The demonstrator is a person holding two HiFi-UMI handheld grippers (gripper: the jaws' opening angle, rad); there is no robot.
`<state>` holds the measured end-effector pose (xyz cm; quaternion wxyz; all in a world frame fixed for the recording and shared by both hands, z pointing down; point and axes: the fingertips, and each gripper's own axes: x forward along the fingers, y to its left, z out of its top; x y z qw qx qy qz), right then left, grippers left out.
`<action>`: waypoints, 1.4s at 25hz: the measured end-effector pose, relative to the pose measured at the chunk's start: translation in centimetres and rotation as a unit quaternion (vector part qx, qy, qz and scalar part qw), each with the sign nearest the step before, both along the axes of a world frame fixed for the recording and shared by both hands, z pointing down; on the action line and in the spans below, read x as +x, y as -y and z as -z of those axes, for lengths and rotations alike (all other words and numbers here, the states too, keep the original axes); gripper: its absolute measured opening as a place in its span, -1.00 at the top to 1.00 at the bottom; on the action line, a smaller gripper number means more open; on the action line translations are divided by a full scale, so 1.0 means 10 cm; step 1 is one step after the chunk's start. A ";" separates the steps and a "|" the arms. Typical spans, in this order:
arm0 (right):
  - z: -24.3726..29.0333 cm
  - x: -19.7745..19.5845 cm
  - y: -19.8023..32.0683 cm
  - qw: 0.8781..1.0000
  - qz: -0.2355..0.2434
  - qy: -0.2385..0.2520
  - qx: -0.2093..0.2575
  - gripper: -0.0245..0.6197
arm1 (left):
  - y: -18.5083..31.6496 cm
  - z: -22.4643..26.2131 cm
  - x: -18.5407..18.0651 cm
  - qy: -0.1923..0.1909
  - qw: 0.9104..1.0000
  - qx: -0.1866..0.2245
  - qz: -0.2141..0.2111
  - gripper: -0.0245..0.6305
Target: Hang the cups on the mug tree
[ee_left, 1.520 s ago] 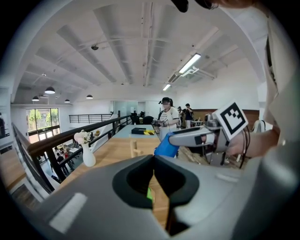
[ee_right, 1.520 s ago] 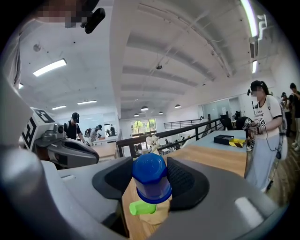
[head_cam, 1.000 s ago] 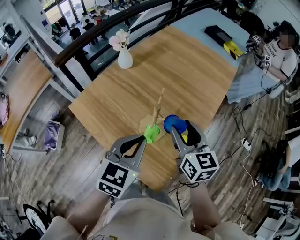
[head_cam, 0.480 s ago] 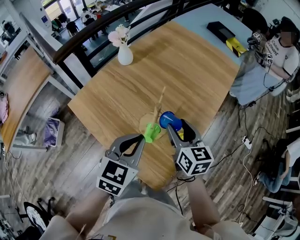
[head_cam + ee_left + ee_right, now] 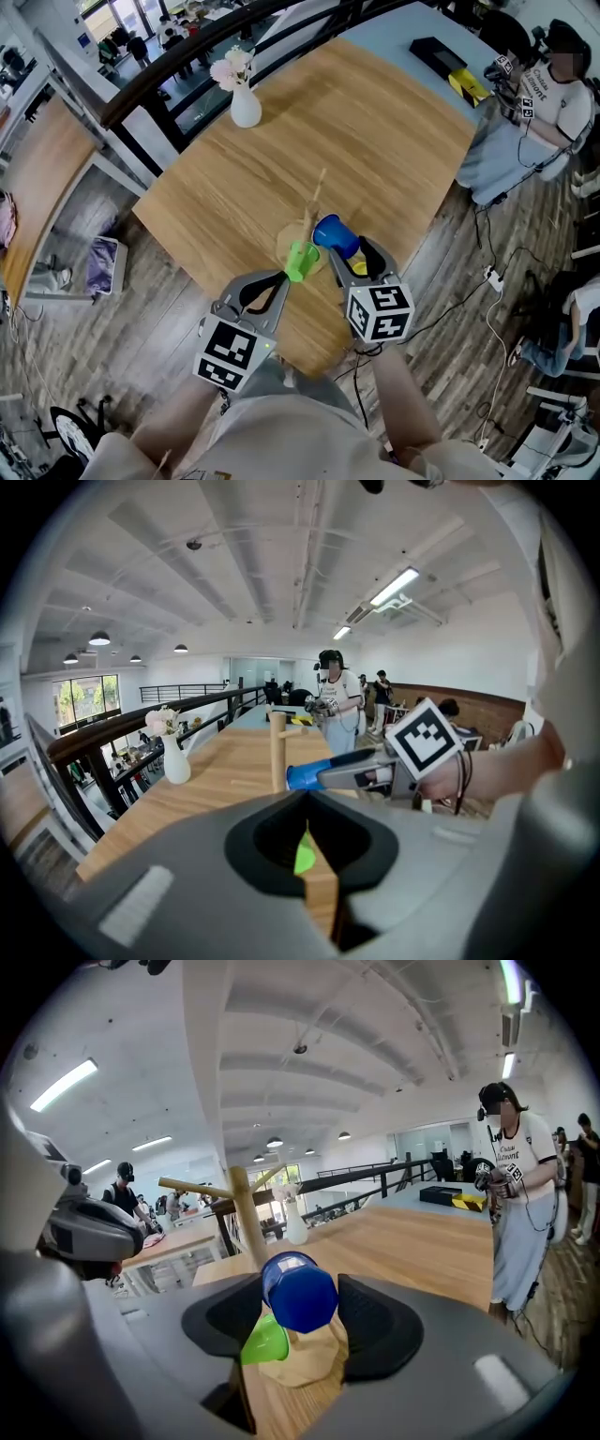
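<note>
Although its jaws have just been widening, the right gripper [image 5: 349,253] holds a blue plastic cup [image 5: 335,234] between them beside the wooden mug tree [image 5: 315,202], near the wooden table's [image 5: 394,141] front edge; the left gripper [image 5: 285,278] clamps a green plastic cup [image 5: 302,260]. A white vase [image 5: 246,110] holds pink flowers [image 5: 231,67].
</note>
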<state>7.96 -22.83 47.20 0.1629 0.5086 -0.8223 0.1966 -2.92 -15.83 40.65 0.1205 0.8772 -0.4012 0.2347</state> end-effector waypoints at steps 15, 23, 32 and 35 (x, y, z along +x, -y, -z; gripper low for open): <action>0.26 0.20 -0.39 0.999 -0.030 -0.016 0.010 0.24 | -0.30 0.10 0.02 -0.009 1.000 0.011 -0.007 0.92; 0.74 0.23 -0.68 0.997 -0.036 0.019 0.060 0.58 | -0.40 0.37 -0.01 -0.014 0.999 0.040 -0.006 0.92; 1.25 0.12 -1.08 0.994 -0.014 0.032 0.101 0.80 | -0.62 0.73 0.01 -0.032 0.997 0.074 -0.008 0.92; 1.45 0.08 -1.20 0.992 -0.011 0.041 0.120 0.85 | -0.67 0.88 0.01 -0.038 0.995 0.090 -0.007 0.92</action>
